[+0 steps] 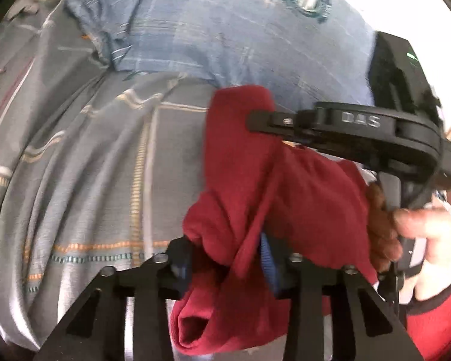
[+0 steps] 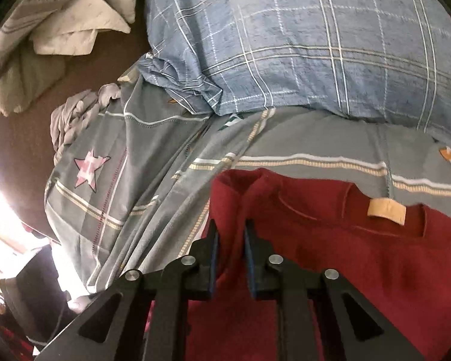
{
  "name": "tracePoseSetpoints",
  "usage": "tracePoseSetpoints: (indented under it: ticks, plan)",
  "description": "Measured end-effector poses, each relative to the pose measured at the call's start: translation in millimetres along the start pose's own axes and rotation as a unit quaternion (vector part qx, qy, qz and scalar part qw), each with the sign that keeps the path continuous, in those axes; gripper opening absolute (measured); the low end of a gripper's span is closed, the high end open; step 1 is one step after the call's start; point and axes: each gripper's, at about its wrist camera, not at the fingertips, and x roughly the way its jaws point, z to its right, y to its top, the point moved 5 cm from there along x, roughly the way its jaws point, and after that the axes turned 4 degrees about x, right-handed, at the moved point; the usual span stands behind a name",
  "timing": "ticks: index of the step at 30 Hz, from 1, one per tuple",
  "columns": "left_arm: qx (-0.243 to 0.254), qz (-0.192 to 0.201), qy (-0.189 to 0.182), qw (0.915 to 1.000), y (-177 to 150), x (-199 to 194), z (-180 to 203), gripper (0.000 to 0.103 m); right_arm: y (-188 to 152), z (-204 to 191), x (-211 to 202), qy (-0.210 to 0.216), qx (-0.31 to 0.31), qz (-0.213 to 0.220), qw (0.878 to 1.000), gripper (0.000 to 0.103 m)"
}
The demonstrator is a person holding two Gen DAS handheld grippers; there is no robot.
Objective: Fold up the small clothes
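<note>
On the bed: red top (image 2: 360, 255) lies on the grey sheet (image 2: 153, 180), below the blue pillow (image 2: 285, 45)
Left gripper (image 1: 225, 267): jaws closed on a bunched part of the red top, lifted up
Right gripper (image 2: 230, 240): jaws a little apart, red cloth between them; I cannot tell if they pinch it
Right hand (image 1: 412, 231): holds its tool near the cloth
How far: just started, I think; collar label (image 2: 386, 207) shows, no neat fold yet
Room: open sheet to the left; pillow close behind
</note>
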Motion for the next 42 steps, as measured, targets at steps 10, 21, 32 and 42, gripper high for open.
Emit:
tracePoseSetpoints:
  ticks: [10,21,32,42]
  plan:
    - [0.019,0.008,-0.018,0.9996,1,-5,-3,0.027,-5,-3,5,0.025,0.059,-0.026,0.998,0.082]
    - [0.029,0.002,0.035,0.9990,-6,-7,6,0.061,-17,-5,38,-0.013,0.028,-0.031,0.999,0.022]
    - [0.064,-0.011,0.065,0.9958,-10,-16,37,0.032,-14,5,7,0.018,0.046,-0.007,0.999,0.021]
    - [0.126,0.001,-0.029,0.9916,16,-38,134,0.020,-1,47,-80,0.042,0.055,0.042,0.997,0.018]
